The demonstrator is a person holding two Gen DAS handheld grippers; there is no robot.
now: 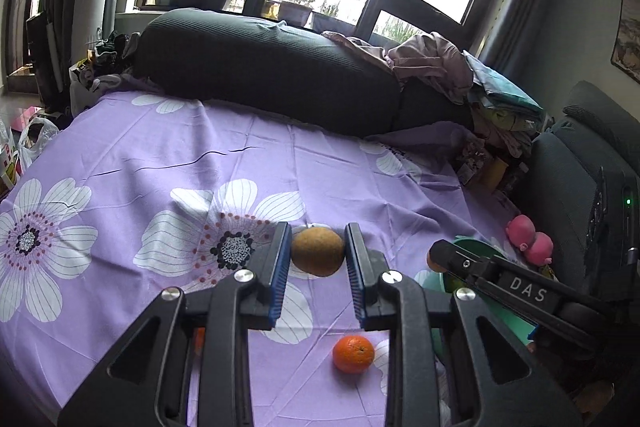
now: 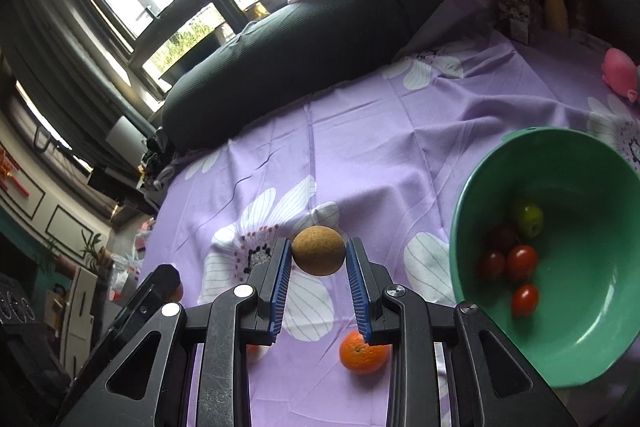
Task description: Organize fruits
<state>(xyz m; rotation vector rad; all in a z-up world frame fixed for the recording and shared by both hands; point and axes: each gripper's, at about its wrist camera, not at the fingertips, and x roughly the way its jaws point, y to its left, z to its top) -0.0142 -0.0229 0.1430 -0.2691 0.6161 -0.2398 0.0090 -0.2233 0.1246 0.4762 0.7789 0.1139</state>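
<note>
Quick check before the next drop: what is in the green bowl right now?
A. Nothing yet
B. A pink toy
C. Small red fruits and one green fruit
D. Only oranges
C: the right wrist view shows several small red fruits and one green fruit lying together inside the green bowl, while the orange sits outside it on the purple sheet.
</note>
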